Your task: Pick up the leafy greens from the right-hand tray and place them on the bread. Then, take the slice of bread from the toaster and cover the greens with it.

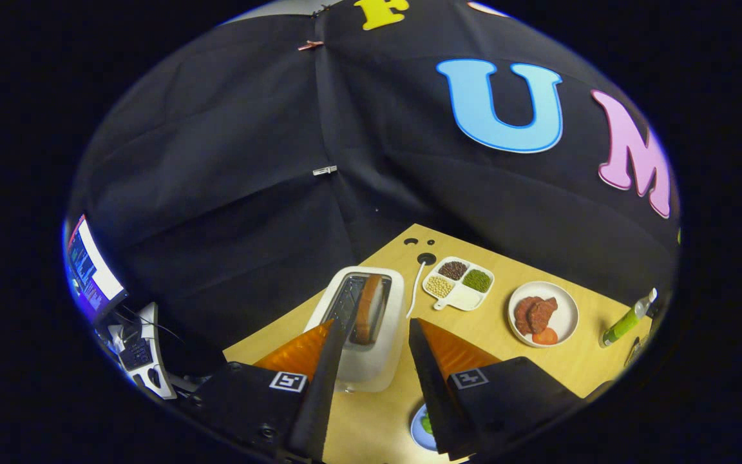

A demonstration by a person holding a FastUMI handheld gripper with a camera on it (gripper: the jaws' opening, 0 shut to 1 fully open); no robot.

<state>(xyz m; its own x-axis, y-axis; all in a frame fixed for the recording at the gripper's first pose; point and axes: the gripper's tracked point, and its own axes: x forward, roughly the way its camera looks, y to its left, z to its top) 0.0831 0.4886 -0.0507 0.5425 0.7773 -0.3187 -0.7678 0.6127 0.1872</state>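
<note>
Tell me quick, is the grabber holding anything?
Gripper: open, holding nothing, its fingers apart above the toaster with the bread slice in it.

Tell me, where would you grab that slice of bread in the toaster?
By its top edge, coming down from above. The bread slice stands upright in the toaster slot, with just its upper part sticking out, so the flat faces suit a pinch. The tool is open, just short of the toaster, with the slice ahead between its fingers.

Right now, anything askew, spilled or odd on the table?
Nothing stands out. The bread slice sits in the toaster, the divided dish and meat plate look tidy, and the hand-held gripper hangs open above the toaster.
</note>
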